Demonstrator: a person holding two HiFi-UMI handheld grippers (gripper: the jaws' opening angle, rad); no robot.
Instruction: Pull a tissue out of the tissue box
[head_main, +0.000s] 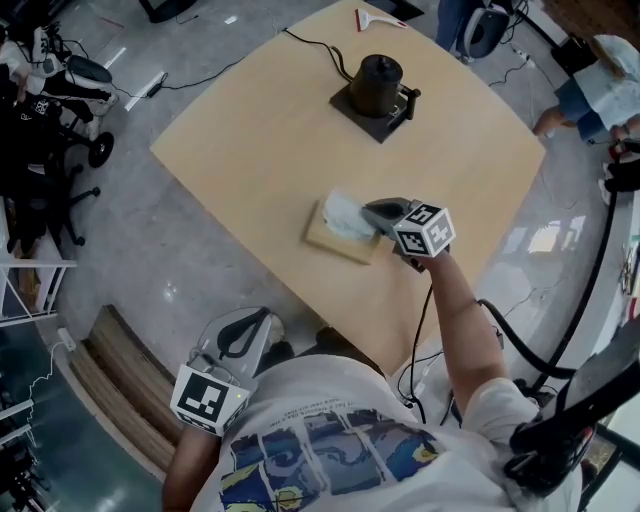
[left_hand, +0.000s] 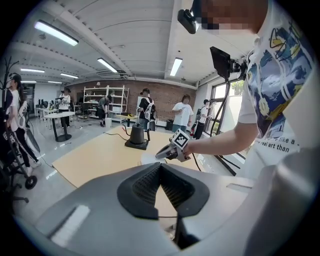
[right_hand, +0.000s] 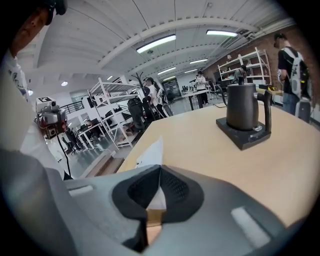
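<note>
Two grippers, one working. Head view: my right gripper (head_main: 372, 214) sits at the tissue box (head_main: 335, 243), jaws pinched on the tissue (head_main: 345, 212) standing from the box top; my left gripper (head_main: 236, 338) hangs well short of the box. Left gripper view: jaws together, nothing between them. Right gripper view: white sheet clamped, its free corner pointing up and away from the box, so I judge the pull goes upward.

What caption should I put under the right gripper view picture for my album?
Right gripper shut on a white tissue, with a black kettle on the table beyond.
</note>
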